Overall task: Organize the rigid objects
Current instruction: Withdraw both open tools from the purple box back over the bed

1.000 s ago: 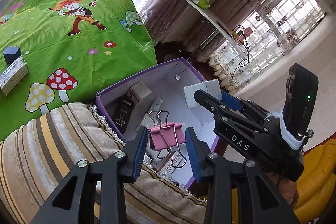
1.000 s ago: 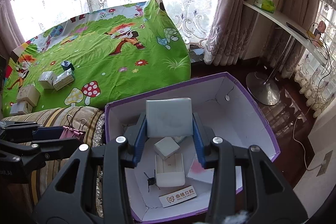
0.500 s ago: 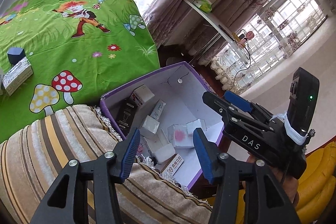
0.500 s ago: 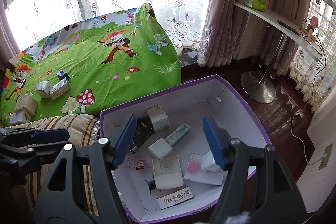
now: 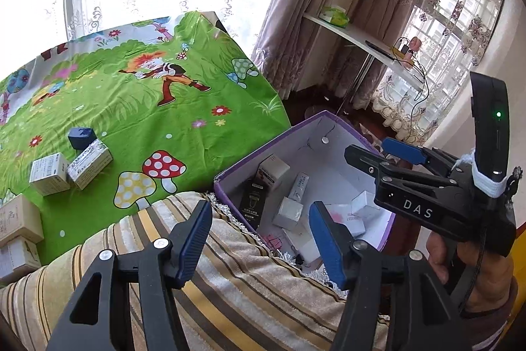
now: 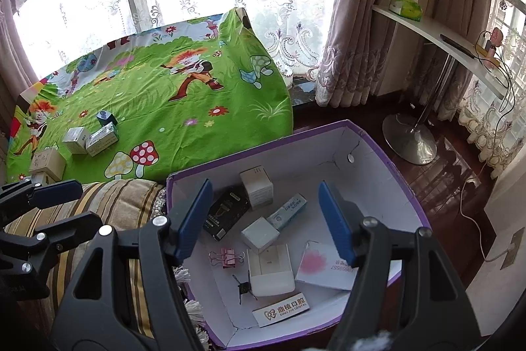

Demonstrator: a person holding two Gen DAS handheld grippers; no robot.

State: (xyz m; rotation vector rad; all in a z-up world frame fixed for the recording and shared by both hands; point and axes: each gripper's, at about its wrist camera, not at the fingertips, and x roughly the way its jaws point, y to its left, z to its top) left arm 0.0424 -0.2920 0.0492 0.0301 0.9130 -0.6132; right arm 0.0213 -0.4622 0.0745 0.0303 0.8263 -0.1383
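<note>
A purple box [image 6: 388, 166] with a white inside holds several small cartons, a pink binder clip [image 6: 227, 257], a black binder clip [image 6: 244, 288] and a white box with a pink mark [image 6: 323, 265]. My right gripper [image 6: 264, 221] is open and empty above the box. My left gripper [image 5: 259, 244] is open and empty over the striped cushion [image 5: 230, 291], beside the purple box [image 5: 230, 176]. The right gripper [image 5: 384, 153] also shows in the left wrist view. Several small boxes [image 5: 88, 158] lie on the green cartoon cloth [image 5: 148, 107].
The striped cushion [image 6: 108, 203] lies left of the purple box. More cartons [image 6: 49, 163] lie at the cloth's left edge. A lamp base [image 6: 409, 137] stands on the dark floor behind the box. A white shelf [image 6: 437, 35] runs along the curtained window.
The right gripper opened and dropped its white box into the purple box. The left gripper opened, the pink binder clip dropped into the box, and both grippers pulled back and up.
</note>
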